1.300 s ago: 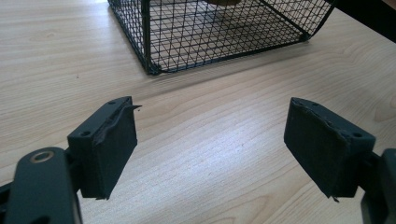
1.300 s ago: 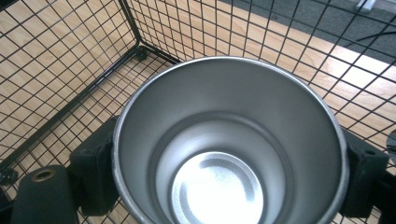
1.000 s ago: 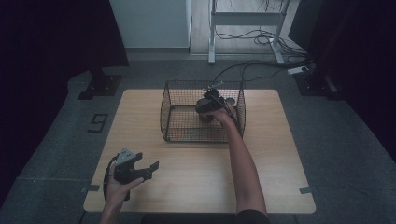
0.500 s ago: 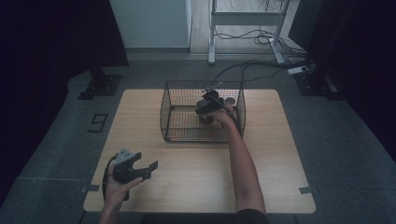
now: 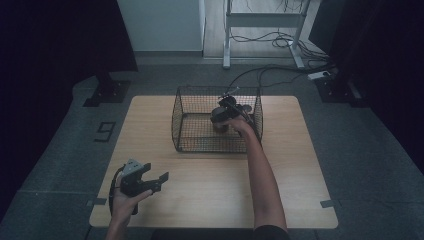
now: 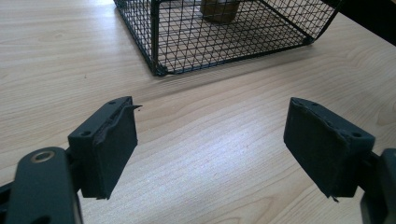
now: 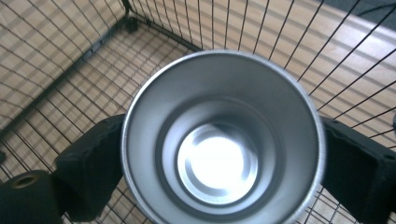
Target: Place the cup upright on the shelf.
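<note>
In the right gripper view the metal cup (image 7: 223,140) hides most of both fingers (image 7: 91,168) and runs off the bottom edge, while the left gripper view cuts the wire basket (image 6: 224,42) at its top edge.

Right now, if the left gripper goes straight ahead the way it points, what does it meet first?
Bare table first, then probably the near corner of the wire basket; depth is hard to judge. The left gripper is open.
</note>
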The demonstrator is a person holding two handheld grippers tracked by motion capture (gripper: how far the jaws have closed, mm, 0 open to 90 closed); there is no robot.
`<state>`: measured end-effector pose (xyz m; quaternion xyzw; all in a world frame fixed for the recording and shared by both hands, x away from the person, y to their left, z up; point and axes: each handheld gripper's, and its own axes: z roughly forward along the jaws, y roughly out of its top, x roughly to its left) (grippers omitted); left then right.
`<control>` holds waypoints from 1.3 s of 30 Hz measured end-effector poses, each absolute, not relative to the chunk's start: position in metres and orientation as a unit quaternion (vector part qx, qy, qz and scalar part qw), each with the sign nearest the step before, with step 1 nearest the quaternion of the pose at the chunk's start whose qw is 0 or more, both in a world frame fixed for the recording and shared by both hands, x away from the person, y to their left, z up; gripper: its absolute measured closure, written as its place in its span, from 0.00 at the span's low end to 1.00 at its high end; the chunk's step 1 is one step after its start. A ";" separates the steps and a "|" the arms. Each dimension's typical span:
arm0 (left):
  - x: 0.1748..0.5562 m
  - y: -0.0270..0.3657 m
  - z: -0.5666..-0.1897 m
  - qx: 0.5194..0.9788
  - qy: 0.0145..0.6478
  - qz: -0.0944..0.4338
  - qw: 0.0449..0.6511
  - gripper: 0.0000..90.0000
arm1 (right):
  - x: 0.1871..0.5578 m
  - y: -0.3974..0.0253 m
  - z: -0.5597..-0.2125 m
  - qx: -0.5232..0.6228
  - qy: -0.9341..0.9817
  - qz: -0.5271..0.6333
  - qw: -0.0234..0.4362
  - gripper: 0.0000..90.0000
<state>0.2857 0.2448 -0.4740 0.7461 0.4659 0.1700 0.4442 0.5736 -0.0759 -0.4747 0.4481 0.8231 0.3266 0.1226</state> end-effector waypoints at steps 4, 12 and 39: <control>0.285 0.245 -0.474 0.746 0.466 0.171 0.444 0.20 | 0.569 -0.080 -0.464 0.451 0.806 0.360 0.130 0.07; 0.285 0.245 -0.473 0.746 0.466 0.173 0.444 0.20 | 0.557 -0.086 -0.448 0.451 0.790 0.389 0.146 0.09; 0.281 0.231 -0.471 0.758 0.450 0.174 0.439 0.19 | 0.467 -0.105 -0.406 0.397 0.777 0.463 0.156 0.15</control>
